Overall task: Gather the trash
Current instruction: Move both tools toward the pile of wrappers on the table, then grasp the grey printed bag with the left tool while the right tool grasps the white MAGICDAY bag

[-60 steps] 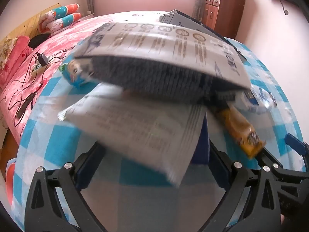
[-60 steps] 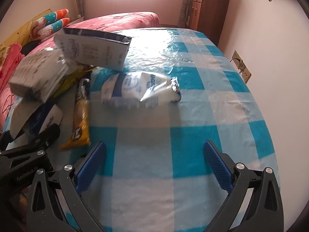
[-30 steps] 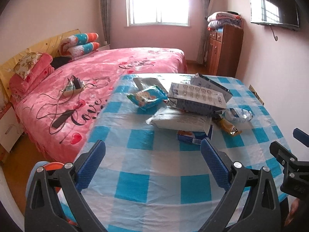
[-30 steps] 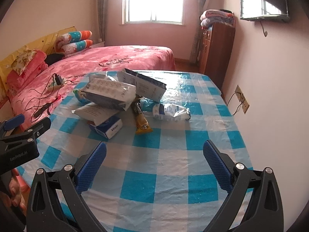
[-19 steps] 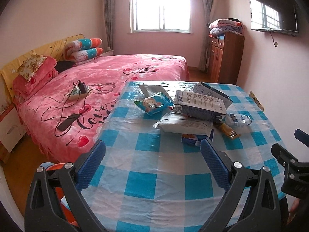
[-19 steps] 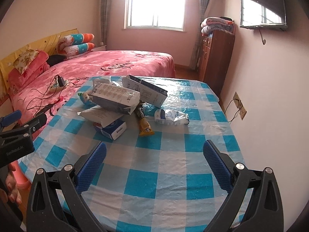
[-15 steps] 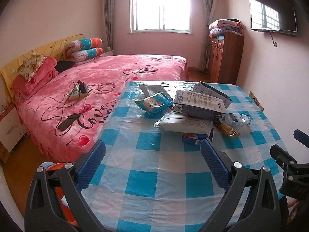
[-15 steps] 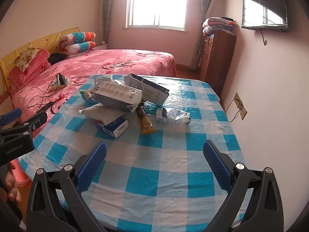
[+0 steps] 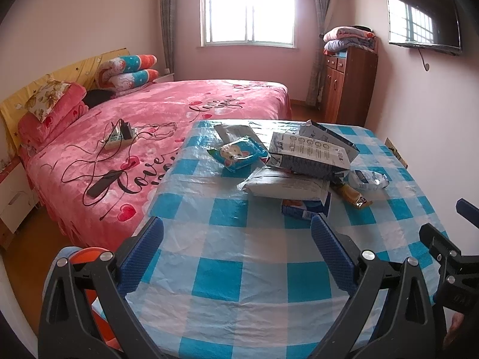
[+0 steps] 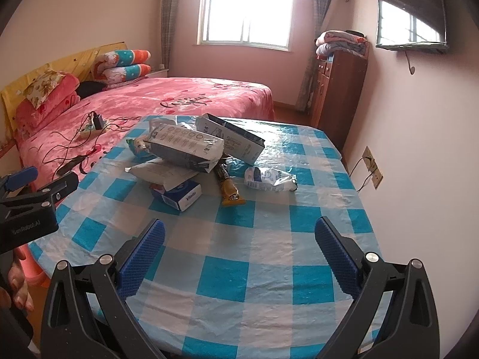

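Blue-and-white checked cloth covers the table [image 9: 239,275], which stands beside a pink bed [image 9: 155,125] at 10 o'clock in both wrist views. A wooden cabinet [image 9: 348,83] stands at 1 o'clock against the far wall.

Trash lies heaped on the far half of the table. A grey printed bag [image 10: 187,146] rests on top of the pile, leaning on a white pouch [image 10: 163,173]. A dark-edged carton [image 10: 230,137] lies touching it at the 1 o'clock side. A blue-and-white box [image 10: 179,194] sits under the pouch. A teal wipes pack [image 9: 238,154] lies at the pile's 10 o'clock side. A crumpled white wrapper [image 10: 269,178] lies apart at 3 o'clock. A yellow sachet [image 10: 229,187] lies between box and wrapper.

Left gripper [image 9: 236,245]: jaws spread wide, holding nothing, over the near table edge. Right gripper [image 10: 239,245]: jaws spread wide, holding nothing.
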Demonstrator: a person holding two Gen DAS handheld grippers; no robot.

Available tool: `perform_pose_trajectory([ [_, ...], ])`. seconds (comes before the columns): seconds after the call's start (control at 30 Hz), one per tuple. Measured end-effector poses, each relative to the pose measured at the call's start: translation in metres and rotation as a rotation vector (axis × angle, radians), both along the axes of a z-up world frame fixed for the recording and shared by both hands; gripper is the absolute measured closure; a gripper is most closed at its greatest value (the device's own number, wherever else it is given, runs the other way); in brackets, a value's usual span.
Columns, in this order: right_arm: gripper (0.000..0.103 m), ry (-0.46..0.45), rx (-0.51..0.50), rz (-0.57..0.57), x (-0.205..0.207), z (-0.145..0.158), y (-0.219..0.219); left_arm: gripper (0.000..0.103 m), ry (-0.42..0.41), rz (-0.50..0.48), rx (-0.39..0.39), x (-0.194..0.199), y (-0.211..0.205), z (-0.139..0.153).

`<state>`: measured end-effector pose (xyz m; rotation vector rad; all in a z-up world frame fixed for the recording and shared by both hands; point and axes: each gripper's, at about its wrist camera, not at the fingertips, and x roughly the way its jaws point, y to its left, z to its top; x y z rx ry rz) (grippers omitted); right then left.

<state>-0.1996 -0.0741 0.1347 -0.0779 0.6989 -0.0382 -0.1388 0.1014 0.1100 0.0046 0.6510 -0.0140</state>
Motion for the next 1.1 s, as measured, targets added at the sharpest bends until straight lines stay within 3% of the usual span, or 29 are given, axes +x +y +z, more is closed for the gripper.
perform_pose_trajectory([
  [0.77,0.004,0.112,0.110,0.000,0.028,-0.052,-0.026,0.004,0.094,-0.028,0.020,0.028,-0.014,-0.037],
  [1.1,0.005,0.163,0.219,-0.046,0.047,-0.072,-0.061,0.004,0.102,-0.167,-0.079,0.038,-0.037,-0.046],
])
